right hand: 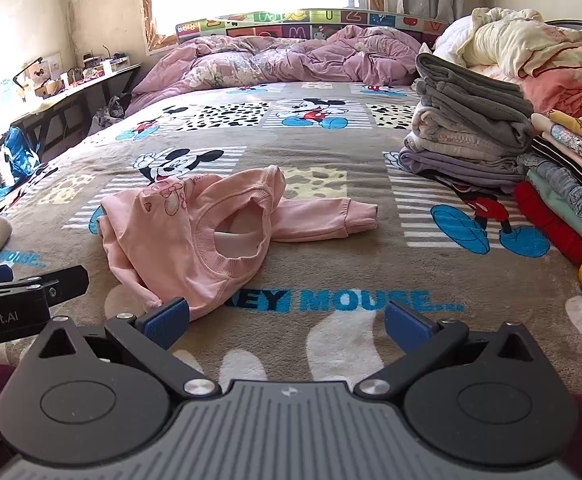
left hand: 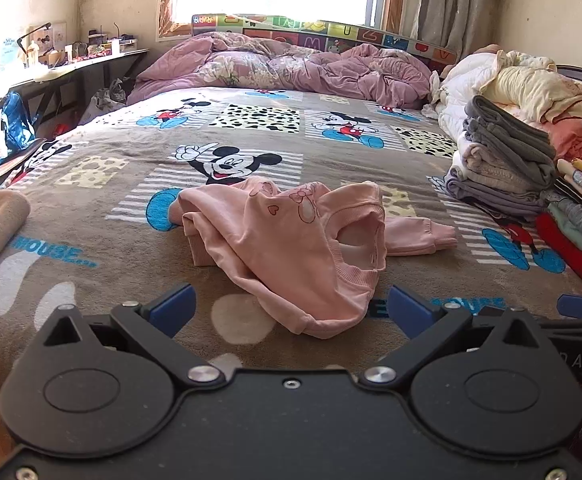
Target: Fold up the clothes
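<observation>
Pink sweatshirt lies crumpled on the bed, not folded, one sleeve sticking out. Left gripper and right gripper hang just before it, fingers wide apart, holding nothing. It looks ready for spreading flat; grab its edges.

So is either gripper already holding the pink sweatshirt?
No. The left gripper and right gripper both stand open and empty, with the pink sweatshirt lying crumpled on the bed blanket.
</observation>
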Tool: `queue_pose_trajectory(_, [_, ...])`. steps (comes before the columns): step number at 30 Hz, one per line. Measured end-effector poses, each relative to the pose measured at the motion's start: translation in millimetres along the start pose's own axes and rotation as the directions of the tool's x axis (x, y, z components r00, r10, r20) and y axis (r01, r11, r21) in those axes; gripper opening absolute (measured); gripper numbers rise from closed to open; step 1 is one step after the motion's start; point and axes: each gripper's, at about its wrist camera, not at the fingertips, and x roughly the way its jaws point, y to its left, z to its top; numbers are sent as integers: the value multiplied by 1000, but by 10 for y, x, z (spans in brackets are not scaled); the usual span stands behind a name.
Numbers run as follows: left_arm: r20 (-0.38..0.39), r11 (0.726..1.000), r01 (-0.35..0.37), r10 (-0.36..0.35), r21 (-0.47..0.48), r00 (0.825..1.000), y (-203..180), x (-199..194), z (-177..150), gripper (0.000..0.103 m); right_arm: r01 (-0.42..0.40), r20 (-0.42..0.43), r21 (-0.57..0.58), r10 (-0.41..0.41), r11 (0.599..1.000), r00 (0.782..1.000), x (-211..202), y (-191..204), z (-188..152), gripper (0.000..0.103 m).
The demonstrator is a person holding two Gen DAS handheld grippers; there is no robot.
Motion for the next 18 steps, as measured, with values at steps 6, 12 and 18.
queue_pose_trajectory(6, [19, 1000, 0, 0, 4, 1000, -14, -55, 7, 103, 3, 15, -8, -3, 1000, 1000, -51, 31, 2, 103])
queue_pose_trajectory(12, [22, 1000, 9, -9, 2, 1000, -14, -94, 9, 103, 3, 29, -10, -3, 1000, 1000, -101, 42, 5, 103])
queue_pose_trajectory(18, [28, 1000, 5, -4, -8, 1000, 4, -133, 15, 103, 3, 44, -14, -2, 1000, 999, -150, 57, 7, 103])
